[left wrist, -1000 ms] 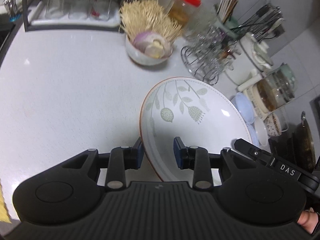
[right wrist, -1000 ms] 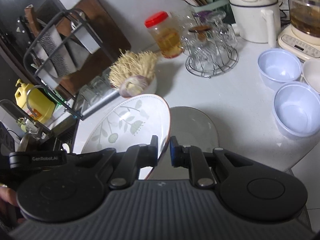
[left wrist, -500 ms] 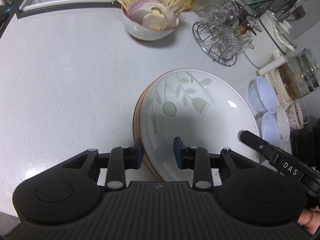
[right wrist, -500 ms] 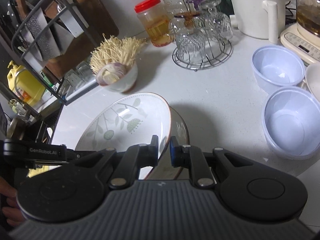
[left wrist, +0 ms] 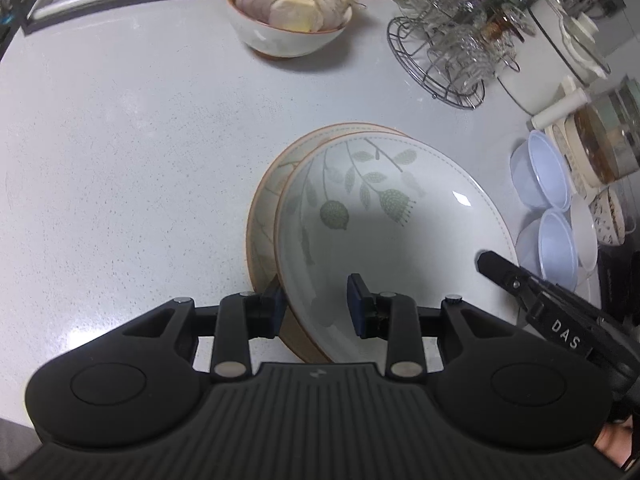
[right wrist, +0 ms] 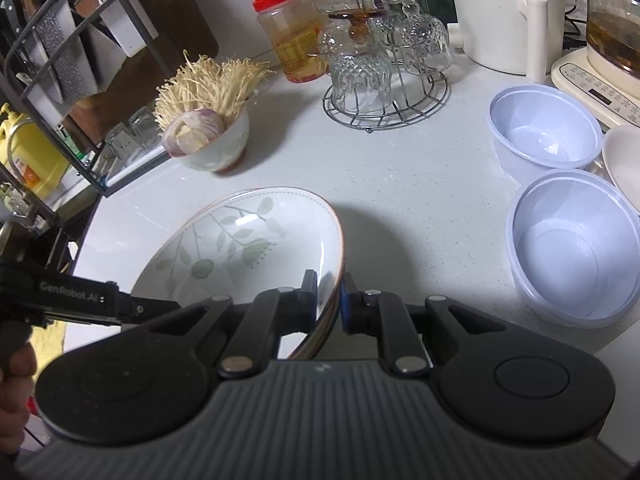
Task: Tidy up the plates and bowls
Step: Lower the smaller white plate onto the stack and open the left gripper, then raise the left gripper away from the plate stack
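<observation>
From the left wrist, the left gripper [left wrist: 316, 304] pinches the near rim of the leaf plate [left wrist: 396, 236], right above a matching plate [left wrist: 264, 216] on the counter [left wrist: 120, 160].

From the right wrist, the right gripper [right wrist: 329, 298] squeezes the other rim tight. Stacking looks almost done; next, both must let go gently.
</observation>
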Available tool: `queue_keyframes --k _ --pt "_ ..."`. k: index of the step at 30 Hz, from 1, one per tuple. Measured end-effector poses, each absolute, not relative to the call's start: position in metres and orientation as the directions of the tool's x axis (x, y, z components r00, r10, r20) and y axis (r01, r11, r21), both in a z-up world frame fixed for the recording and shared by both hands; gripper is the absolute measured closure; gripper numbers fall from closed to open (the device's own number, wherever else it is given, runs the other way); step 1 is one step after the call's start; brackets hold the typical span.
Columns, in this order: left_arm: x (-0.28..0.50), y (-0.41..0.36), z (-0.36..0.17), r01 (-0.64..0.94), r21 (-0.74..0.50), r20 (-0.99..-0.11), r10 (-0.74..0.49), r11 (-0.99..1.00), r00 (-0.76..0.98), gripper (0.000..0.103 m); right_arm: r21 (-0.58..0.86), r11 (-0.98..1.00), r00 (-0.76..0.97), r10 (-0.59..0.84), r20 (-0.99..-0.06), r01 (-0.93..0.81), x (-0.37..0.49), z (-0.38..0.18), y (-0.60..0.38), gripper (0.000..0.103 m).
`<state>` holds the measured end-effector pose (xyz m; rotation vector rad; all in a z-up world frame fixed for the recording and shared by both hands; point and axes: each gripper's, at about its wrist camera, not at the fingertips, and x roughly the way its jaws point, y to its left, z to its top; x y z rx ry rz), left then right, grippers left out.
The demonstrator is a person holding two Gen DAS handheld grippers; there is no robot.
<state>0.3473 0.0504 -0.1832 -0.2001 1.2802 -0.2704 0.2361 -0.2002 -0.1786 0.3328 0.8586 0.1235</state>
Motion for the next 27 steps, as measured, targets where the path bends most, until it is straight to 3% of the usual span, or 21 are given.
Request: queue_keyframes --k 20,27 --pt "0.345 0.093 -0.178 -0.152 -0.455 -0.873 -0.406 0.877 0.27 0.067 0.274 0.961 0.653 0.222 -0.724 -0.023 0.242 -0.189 -0.191 0.089" --pt "0.331 0.107 -0.171 -0.167 -0.457 -0.873 -0.404 0.874 0.275 0.066 0.251 0.967 0.653 0.222 -0.724 -0.049 0.247 -0.188 -0.19 0.088"
